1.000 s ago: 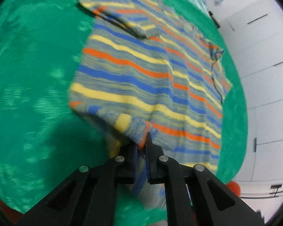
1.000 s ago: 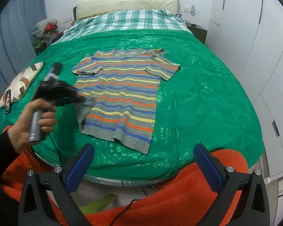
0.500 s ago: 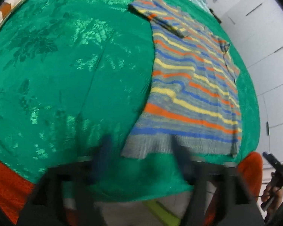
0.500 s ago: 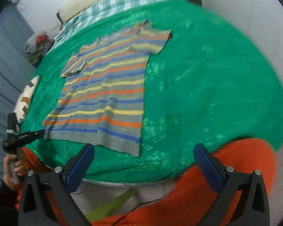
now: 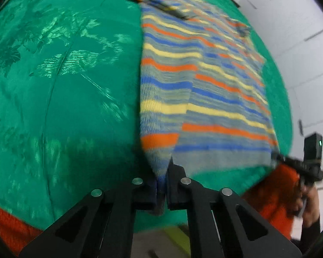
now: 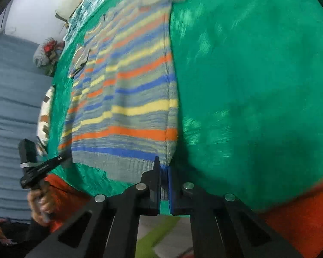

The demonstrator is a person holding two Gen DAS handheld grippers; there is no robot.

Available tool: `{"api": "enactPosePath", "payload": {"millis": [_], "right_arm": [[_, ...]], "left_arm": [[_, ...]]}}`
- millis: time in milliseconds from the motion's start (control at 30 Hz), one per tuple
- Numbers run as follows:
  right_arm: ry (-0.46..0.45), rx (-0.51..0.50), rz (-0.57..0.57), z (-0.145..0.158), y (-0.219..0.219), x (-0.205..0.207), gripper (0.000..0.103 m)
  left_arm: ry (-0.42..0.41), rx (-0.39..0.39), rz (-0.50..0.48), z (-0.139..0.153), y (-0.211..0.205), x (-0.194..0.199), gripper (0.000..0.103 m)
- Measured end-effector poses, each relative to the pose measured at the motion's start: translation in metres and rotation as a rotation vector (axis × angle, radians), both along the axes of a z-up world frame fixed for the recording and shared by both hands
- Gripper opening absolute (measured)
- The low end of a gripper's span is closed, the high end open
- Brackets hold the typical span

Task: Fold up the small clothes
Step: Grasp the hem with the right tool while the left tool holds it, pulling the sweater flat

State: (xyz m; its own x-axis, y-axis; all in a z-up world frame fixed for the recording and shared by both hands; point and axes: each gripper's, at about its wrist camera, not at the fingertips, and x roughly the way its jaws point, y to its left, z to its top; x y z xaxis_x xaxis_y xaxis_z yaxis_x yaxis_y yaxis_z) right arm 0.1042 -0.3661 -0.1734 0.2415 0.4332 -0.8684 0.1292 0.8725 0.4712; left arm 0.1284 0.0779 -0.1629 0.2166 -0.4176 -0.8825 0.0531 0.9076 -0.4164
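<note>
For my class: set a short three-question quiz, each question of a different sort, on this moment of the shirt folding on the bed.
1. True or false: the left gripper is shut on the hem of the striped knitted T-shirt.
2. What does the right gripper hold? A) a pillow B) a hem corner of the T-shirt C) nothing
3. Fill in: the T-shirt lies on a ____ bedspread.

Key: 1 true; 2 B; 3 green.
</note>
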Motion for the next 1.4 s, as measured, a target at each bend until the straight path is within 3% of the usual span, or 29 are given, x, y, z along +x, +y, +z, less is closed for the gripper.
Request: {"api": "enactPosePath", "payload": {"millis": [67, 133, 267, 333, 433, 733, 900, 1133, 1400], "right_arm": [[-0.018, -0.06, -0.004, 0.027, -0.018, -0.005, 0.005], [-0.006, -0.097, -0.017, 0.034, -0.032, -0.004, 0.005], [0.07, -0.153, -0.018, 0.004, -0.032, 0.007, 0.005], [0.1, -0.168, -0.023, -0.013, -0.026, 0.008, 0.005], [0.089, -0.194, -0.032, -0.015, -0.019, 0.007, 0.005], [0.086, -0.202, -0.067, -0.009, -0.015, -0.003, 0.005], [0.102, -0.224, -0.065, -0.02, -0.012, 0.003, 0.005], [0.081, -0.301, -0.044, -0.017, -0.002, 0.002, 0.005], [0.09, -0.338, -0.036, -0.017, 0.004, 0.002, 0.006]], "left_arm": [[0.002, 0.011, -0.029, 0.011, -0.002, -0.012, 0.003], [0.045, 0.016, -0.044, 0.003, -0.008, -0.014, 0.004], [0.083, 0.123, -0.057, -0.027, -0.023, -0.01, 0.004], [0.071, 0.137, -0.058, -0.024, -0.023, -0.01, 0.004], [0.046, 0.18, -0.055, -0.016, -0.022, -0.01, 0.004], [0.061, 0.192, 0.002, -0.011, -0.015, -0.015, 0.003], [0.081, 0.216, 0.002, -0.025, -0.02, -0.013, 0.004], [0.039, 0.271, -0.031, -0.022, -0.034, -0.017, 0.004], [0.036, 0.267, -0.028, -0.023, -0.033, -0.017, 0.004]]}}
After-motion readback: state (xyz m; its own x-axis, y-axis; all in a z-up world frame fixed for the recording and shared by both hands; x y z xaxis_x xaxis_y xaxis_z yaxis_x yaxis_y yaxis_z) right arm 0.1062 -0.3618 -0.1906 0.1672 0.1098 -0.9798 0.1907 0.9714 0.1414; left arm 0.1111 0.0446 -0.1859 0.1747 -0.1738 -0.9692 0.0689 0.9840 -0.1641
